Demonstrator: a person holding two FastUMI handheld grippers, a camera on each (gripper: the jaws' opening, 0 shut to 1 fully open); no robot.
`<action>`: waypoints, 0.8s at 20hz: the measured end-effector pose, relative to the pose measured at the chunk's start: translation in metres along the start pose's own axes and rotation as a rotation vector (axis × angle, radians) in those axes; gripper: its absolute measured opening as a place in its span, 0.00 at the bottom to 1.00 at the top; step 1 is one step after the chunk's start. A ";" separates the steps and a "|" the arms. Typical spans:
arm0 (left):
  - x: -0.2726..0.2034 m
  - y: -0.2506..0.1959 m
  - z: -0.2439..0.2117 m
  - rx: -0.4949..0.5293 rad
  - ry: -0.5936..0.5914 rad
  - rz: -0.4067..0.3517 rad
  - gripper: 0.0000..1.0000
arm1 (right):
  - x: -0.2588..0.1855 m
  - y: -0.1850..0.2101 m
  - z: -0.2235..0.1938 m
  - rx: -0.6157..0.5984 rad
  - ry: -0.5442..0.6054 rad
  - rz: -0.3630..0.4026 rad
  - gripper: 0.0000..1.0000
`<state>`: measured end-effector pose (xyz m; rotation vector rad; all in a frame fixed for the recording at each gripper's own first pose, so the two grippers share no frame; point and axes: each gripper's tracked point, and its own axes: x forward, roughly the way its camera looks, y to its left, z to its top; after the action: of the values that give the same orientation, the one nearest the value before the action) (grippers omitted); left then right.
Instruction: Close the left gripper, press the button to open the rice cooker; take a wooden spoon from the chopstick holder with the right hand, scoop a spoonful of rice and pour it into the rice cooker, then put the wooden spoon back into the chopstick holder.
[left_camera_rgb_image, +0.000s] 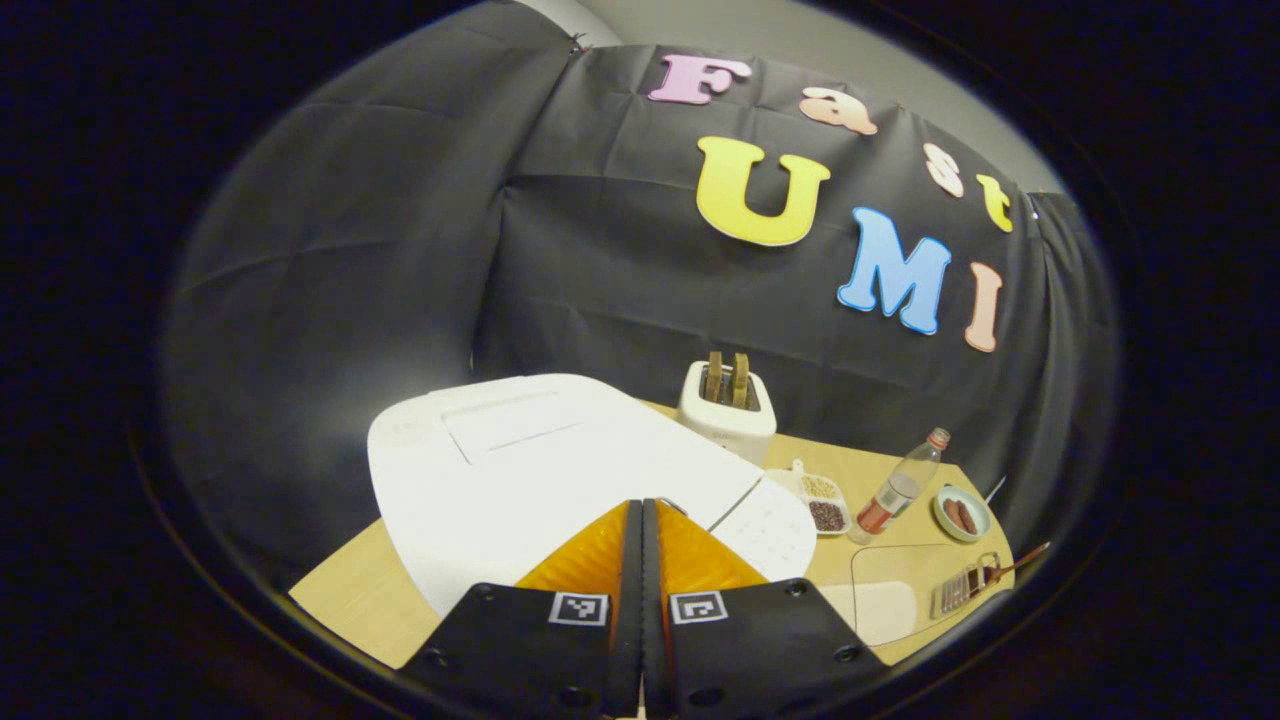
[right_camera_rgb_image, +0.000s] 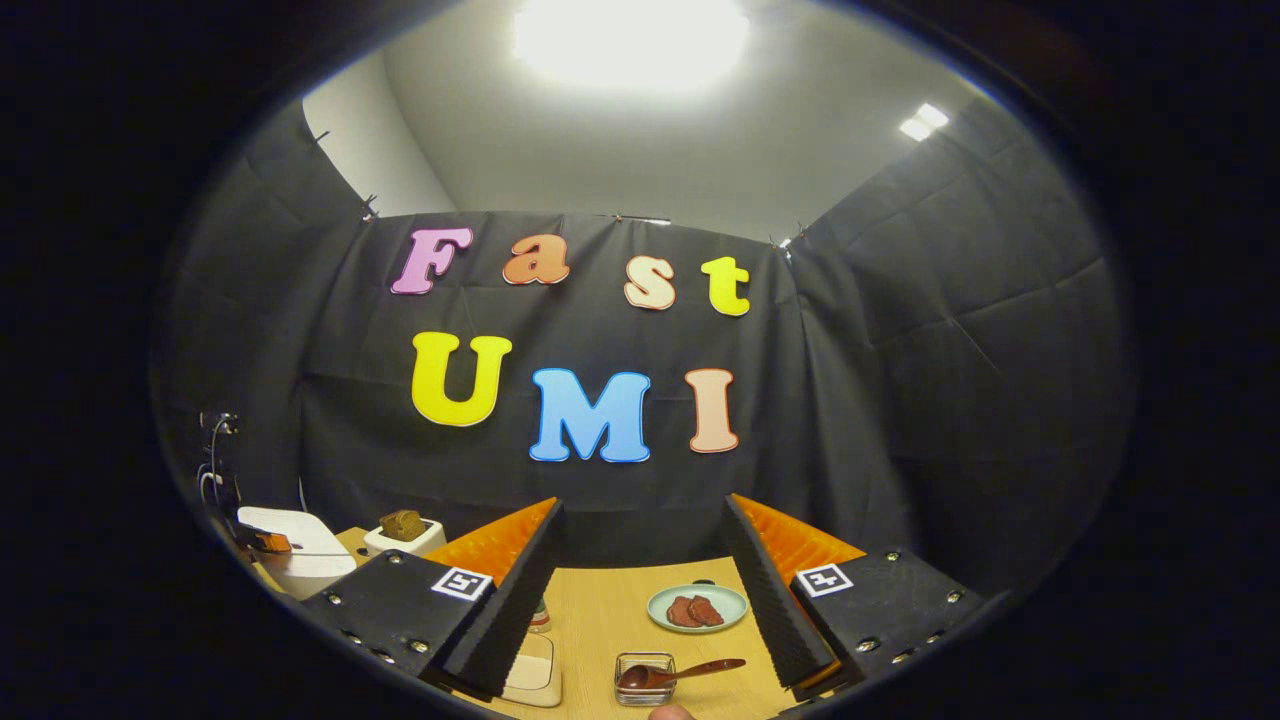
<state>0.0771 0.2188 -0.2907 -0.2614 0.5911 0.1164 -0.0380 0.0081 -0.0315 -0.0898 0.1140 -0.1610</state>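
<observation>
Rice cooker (left_camera_rgb_image: 520, 470): white, smooth, rounded slab of a lid, shut, with a faint rectangular panel on top and a dotted control face (left_camera_rgb_image: 768, 525) at its near end; it sits at the left end of the light wooden desk (left_camera_rgb_image: 345, 600). Left hand-held gripper (left_camera_rgb_image: 643, 520): two fingers pressed together, nothing between them, tips just over the cooker's front edge beside the control face. Behind the cooker, one white toaster (left_camera_rgb_image: 727, 405) with two brown slices standing in its slots. To the right of it: one divided white tray (left_camera_rgb_image: 822, 500) of grains, pale in one part, dark in the other; one clear plastic bottle (left_camera_rgb_image: 897, 487), red cap, red label; one pale green dish (left_camera_rgb_image: 962, 512) holding two brown pieces. Right hand-held gripper (right_camera_rgb_image: 640, 590): fingers wide apart, ribbed inner faces, holding nothing, above the desk. Between them in the right gripper view, one wooden spoon (right_camera_rgb_image: 680, 672), dark, glossy, lying across a small clear square holder (right_camera_rgb_image: 645, 680), handle pointing right. A fingertip (right_camera_rgb_image: 668, 712) shows at the bottom edge.
</observation>
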 end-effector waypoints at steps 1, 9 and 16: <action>0.000 -0.001 0.001 0.004 -0.006 0.001 0.09 | 0.001 -0.003 -0.004 -0.001 0.009 0.001 0.95; -0.044 -0.010 0.092 0.201 -0.248 0.141 0.09 | 0.006 -0.025 -0.011 0.014 0.018 0.008 0.95; -0.121 -0.070 0.157 0.187 -0.492 0.078 0.49 | 0.034 -0.035 -0.042 0.046 0.022 0.046 0.95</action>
<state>0.0739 0.1909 -0.0820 -0.0227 0.1204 0.1923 -0.0150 -0.0354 -0.0731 -0.0392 0.1345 -0.1185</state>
